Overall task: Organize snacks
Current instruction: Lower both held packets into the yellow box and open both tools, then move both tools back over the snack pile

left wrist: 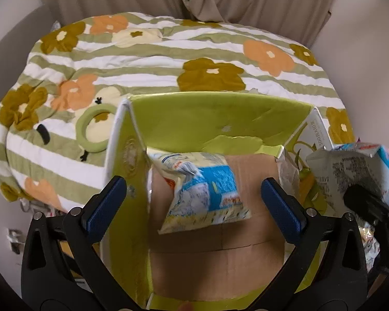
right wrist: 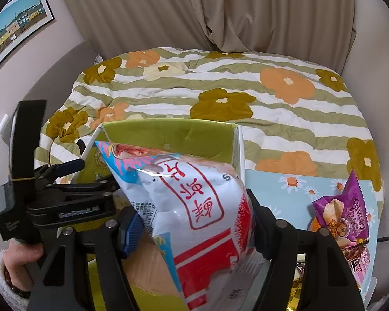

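The right gripper (right wrist: 194,223), fingers clamped on the white-and-red snack bag (right wrist: 199,207), hung nearest above the green box (left wrist: 220,119), where the blue-and-yellow packet (left wrist: 202,194) fell free between the left gripper (left wrist: 194,199) fingers, spread wide.

Glossy plastic snack bag (right wrist: 202,207), matt cardboard box (left wrist: 215,119), soft quilted cloth bedspread (left wrist: 147,59).

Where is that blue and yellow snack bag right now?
In the left wrist view, the blue and yellow bag is inside the green box, between the open left gripper fingers, against the box's left wall.
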Demonstrator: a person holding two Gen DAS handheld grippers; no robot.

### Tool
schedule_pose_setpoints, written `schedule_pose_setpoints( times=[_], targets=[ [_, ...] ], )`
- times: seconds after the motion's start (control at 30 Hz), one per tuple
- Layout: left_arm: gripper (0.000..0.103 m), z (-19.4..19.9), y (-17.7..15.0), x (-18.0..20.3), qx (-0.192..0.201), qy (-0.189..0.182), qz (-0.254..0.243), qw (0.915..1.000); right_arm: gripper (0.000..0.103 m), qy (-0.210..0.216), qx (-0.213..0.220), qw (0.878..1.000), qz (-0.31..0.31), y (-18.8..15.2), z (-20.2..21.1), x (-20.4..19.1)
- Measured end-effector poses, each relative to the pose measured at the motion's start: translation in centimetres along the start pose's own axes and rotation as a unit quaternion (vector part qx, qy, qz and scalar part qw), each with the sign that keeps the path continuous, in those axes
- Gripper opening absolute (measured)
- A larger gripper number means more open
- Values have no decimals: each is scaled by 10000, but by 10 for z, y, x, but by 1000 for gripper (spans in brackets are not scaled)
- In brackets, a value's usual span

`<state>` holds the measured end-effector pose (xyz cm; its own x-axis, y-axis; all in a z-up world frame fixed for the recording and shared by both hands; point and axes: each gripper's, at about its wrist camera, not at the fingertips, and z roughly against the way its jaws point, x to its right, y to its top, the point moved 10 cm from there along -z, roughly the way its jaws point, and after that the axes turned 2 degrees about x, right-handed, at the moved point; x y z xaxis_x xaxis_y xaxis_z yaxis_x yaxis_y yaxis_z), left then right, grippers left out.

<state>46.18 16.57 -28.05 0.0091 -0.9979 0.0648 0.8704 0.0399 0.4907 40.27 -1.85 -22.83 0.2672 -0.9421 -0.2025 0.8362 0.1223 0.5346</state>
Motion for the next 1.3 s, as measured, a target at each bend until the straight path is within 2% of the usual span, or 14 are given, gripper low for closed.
schedule_pose_setpoints(
  times=[0.17,0.33,0.63,0.73,0.77,0.8,0.93,1.07,1.3],
  targets=[
    [103,13,-9,-5,-26,61,124,9999,65,50,8,9999,91,6,0,-2],
    [102,32,-18,-13,20,127,260,9996,67,91,274,9994,194,23,5,-11],
    [102,50,-34,-30,-45,172,540,9984,67,315,-116,9994,122,39,-40,-30],
    [102,53,-36,-36,-76,197,667,9976,76,521,-331,9980,156,36,-57,-37],
    [102,54,-37,-38,-69,154,729,9972,91,490,-398,9978,203,33,-62,-37],
    [102,54,-37,-38,-66,126,766,9970,101,460,-393,9979,238,32,-64,-36],
    [102,50,-42,-38,-130,131,767,9969,102,475,-250,9979,353,28,-63,-36],
    [102,48,-48,-37,-181,122,736,9971,102,487,-372,9975,352,23,-59,-35],
    [102,62,-45,-36,-43,149,599,9981,102,393,-187,9982,420,28,-26,-36]
  ],
)
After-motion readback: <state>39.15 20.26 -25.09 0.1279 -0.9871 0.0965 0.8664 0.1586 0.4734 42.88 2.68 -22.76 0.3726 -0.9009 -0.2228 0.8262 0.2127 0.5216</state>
